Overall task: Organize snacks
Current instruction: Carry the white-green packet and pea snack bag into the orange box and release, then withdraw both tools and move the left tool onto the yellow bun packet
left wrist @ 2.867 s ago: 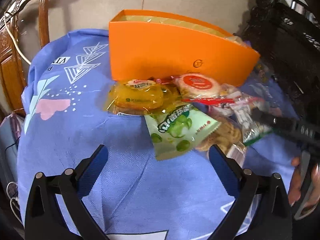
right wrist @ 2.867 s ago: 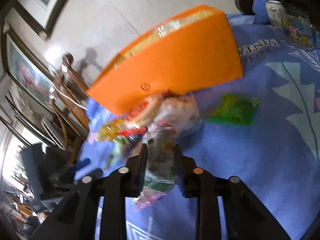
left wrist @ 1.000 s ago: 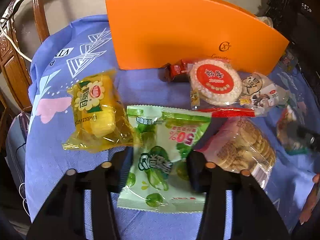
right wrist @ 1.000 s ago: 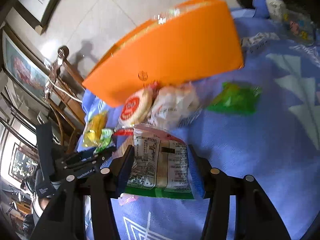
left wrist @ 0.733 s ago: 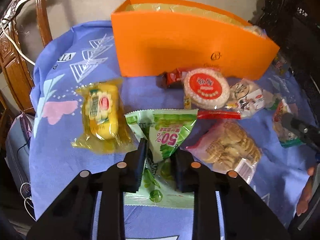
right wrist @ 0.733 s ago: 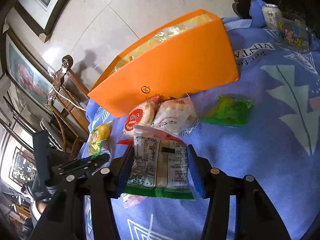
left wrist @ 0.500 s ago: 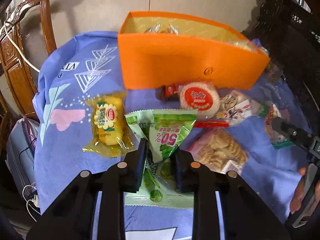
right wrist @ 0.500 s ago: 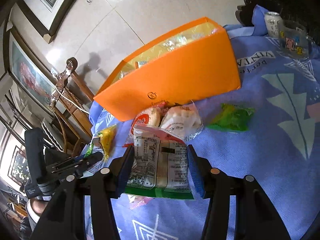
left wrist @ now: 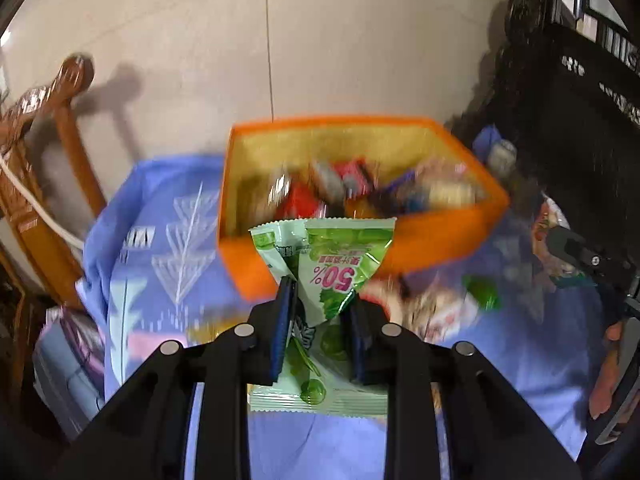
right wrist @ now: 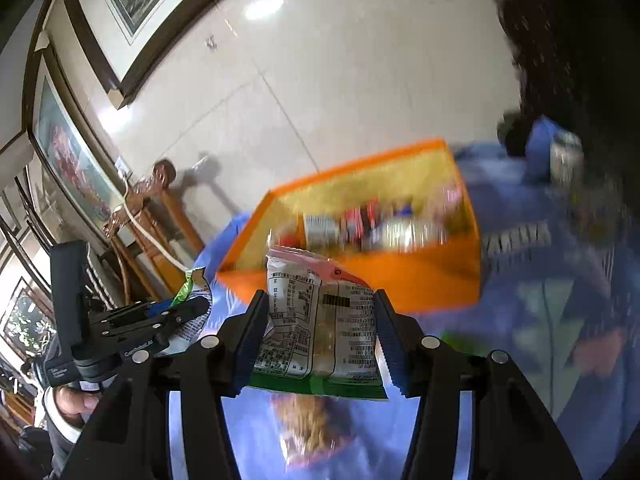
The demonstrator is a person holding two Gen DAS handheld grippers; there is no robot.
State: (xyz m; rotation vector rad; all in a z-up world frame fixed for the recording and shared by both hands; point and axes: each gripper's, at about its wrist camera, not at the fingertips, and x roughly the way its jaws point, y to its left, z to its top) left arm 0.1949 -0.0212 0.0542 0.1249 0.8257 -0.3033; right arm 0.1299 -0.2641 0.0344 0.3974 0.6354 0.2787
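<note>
Left gripper (left wrist: 320, 316): closed tight on the pale green crinkled plastic grape-candy packet (left wrist: 320, 276), pinched at mid-body, lifted, lower centre of the left wrist frame. Right gripper (right wrist: 320, 336): jaws about half spread, clamped on the flanks of the clear plastic biscuit bag with a white printed back label (right wrist: 320, 320), lower centre of the right wrist frame. Destination: the orange rectangular cardboard box with a yellow lining (left wrist: 440, 240), centre of frame, mouth visible, already holding blurred wrapped snacks. Surface: the blue printed tablecloth (left wrist: 160, 248), with a few loose packets at centre right, too blurred to identify. Step in hand, as you may judge it: carrying both packets to the box. Next move calls for bringing each packet over the rim before you release, one at a time so they do not collide. Change from half a second earlier: both packets ride higher, and the box interior shows far more fully; both grips unchanged.
</note>
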